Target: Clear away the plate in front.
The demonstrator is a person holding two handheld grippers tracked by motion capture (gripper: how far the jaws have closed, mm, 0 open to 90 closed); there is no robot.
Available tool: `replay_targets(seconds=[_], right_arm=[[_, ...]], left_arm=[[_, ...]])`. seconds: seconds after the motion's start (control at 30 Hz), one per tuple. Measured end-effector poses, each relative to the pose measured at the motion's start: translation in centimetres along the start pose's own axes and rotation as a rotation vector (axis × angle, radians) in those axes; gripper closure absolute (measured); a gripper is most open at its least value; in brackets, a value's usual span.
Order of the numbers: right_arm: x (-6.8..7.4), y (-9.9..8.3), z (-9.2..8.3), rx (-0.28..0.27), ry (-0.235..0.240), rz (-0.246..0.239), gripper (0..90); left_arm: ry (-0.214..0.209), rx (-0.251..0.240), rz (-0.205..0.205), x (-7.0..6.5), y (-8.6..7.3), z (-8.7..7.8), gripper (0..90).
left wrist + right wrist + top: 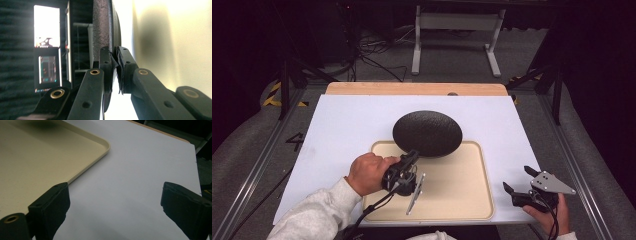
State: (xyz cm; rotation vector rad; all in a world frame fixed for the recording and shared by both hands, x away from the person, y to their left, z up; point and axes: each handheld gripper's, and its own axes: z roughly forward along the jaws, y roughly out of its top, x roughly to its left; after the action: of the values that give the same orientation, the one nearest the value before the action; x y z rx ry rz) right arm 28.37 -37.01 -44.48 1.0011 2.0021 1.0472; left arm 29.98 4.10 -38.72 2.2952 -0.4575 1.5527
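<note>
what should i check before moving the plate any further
1. Left gripper clamped on the plate rim: ok.
2. Grip depth: pads hold only the edge, plate may tip: not ok.
3. Plate clear of the tray: cannot tell.
4. Right gripper open, off the tray: ok.
5. Bare tray space under the plate: ok.

A speckled black plate [427, 133], a cream tray [472, 200], a white sheet [342, 125].
</note>
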Motion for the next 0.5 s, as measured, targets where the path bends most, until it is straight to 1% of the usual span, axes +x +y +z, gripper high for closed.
replay_targets(seconds=[0.07, 0.13, 0.17, 0.2, 0.23, 0.27, 0.3, 0.33, 0.37, 0.4, 0.43, 0.47, 0.5], right_arm=[[0.0, 0.0, 0.0, 0.003, -0.005, -0.004, 9.1], [0.0, 0.0, 0.0, 0.004, -0.004, -0.003, 9.1], [0.0, 0.0, 0.0, 0.005, -0.006, -0.002, 9.1], [0.0, 0.0, 0.0, 0.005, -0.006, -0.002, 9.1], [0.1, 0.1, 0.0, 0.004, -0.004, -0.005, 9.1], [0.1, 0.1, 0.0, 0.003, -0.004, -0.007, 9.1], [0.1, 0.1, -0.1, 0.005, -0.006, -0.006, 9.1], [0.1, 0.1, -0.1, 0.003, -0.004, -0.004, 9.1], [0.1, 0.1, -0.1, 0.003, -0.004, -0.004, 9.1], [0.1, 0.0, -0.1, 0.004, -0.004, -0.002, 9.1], [0.0, 0.0, -0.1, 0.005, -0.005, -0.001, 9.3], [0.0, 0.0, -0.1, 0.007, -0.002, -0.001, 9.5], [0.0, 0.0, 0.0, 0.008, -0.002, -0.002, 9.5]], left_arm=[[-0.01, -0.011, 0.03, -0.5, 0.7, -0.9, 83.1], [-0.024, -0.022, 0.042, -1.1, 1.3, -1.6, 83.0], [-0.042, -0.036, 0.034, -1.3, 1.5, -1.8, 82.8], [-0.042, -0.036, 0.034, -1.3, 1.5, -1.8, 83.1], [-0.053, -0.045, 0.037, -1.9, 1.8, -2.0, 82.7], [-0.059, -0.054, 0.037, -2.1, 1.9, -2.1, 82.7], [-0.062, -0.068, 0.033, -2.3, 1.9, -2.2, 82.4], [-0.068, -0.067, 0.035, -2.6, 2.0, -2.3, 82.3], [-0.068, -0.067, 0.035, -2.6, 2.0, -2.3, 82.0], [-0.064, -0.081, 0.033, -2.9, 2.0, -2.3, 82.0], [-0.07, -0.076, 0.026, -3.1, 2.0, -2.5, 81.5], [-0.077, -0.082, 0.028, -3.3, 2.1, -2.4, 81.6], [-0.078, -0.101, 0.038, -3.6, 2.1, -2.4, 81.3]])
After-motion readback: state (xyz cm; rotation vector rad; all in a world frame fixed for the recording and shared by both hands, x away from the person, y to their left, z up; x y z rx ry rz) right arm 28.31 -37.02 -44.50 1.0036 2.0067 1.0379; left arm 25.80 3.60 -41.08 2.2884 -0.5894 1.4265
